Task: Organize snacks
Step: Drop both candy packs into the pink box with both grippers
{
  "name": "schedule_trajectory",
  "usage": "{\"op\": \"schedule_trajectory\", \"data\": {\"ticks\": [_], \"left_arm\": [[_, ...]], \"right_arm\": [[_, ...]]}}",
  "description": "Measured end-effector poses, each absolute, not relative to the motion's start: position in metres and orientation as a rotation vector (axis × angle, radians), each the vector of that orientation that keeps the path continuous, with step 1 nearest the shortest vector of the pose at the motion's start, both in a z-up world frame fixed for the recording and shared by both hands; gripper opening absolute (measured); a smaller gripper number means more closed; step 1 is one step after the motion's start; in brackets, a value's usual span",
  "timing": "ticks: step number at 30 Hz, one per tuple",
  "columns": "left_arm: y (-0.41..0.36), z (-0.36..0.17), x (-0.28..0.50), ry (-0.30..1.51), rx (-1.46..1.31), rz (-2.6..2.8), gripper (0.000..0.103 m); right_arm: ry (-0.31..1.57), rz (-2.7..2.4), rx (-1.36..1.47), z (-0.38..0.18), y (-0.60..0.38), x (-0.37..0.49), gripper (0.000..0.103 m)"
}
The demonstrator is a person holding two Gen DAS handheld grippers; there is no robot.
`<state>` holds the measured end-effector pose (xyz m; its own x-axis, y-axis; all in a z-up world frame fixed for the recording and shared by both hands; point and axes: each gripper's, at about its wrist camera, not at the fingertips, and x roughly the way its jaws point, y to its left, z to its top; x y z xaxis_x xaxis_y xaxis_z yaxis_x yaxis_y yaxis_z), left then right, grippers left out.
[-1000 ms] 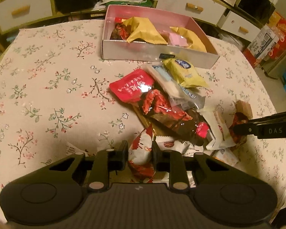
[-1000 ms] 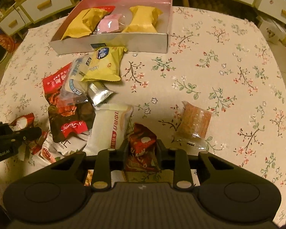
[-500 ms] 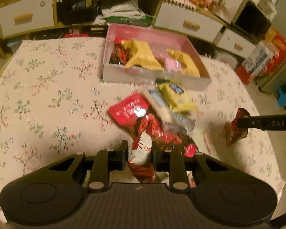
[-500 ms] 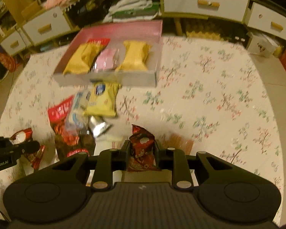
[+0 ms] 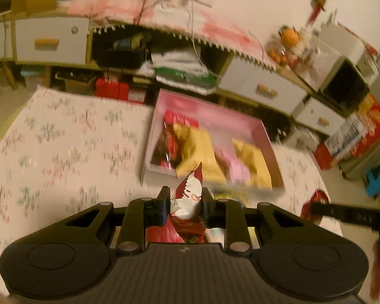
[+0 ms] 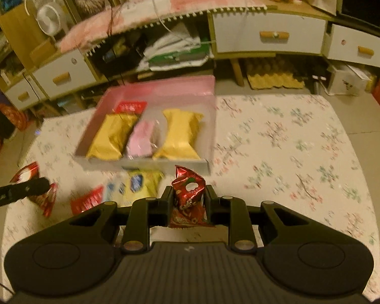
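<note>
The table (image 6: pixel 304 136), spread with a floral cloth, is cut off at the lower edge of both wrist views by the black gripper bodies, and its print is smeared by motion blur, worst in the left wrist view. At its far side sits a shallow rectangular box (image 6: pixel 210 106) with a pink lining and pale outer walls. Inside lie two crinkled yellow packets (image 6: pixel 181 133), a small pink packet (image 6: pixel 141 141) between them, and a red packet (image 6: pixel 130 106) partly covered at the back. In the left wrist view these contents blur into streaks of colour.

Loose snacks (image 6: pixel 136 186) lie on the cloth just before the box: a yellow pack, a blue-and-white one and a flat red one, their labels unreadable and their lower parts hidden behind the gripper.

The left gripper (image 5: pixel 185 204) is clamped on a glossy red-and-white foil snack (image 5: pixel 187 197), whose twisted top sticks up in front of the box wall. The right gripper (image 6: pixel 188 198) pinches a crumpled red foil snack (image 6: pixel 187 190), held above the cloth near the front wall of the box.
</note>
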<state>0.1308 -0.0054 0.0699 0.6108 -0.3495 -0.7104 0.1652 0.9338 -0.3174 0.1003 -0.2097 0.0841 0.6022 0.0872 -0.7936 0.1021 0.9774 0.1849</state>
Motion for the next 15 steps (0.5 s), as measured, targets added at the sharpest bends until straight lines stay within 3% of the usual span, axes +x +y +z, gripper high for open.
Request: {"op": "schedule_trajectory", "data": {"ticks": [15], "left_arm": [[-0.029,0.041,0.207,0.826,-0.195,-0.264,0.029]], "right_arm": [[0.845,0.1,0.333,0.071,-0.186,0.184,0.022]]}}
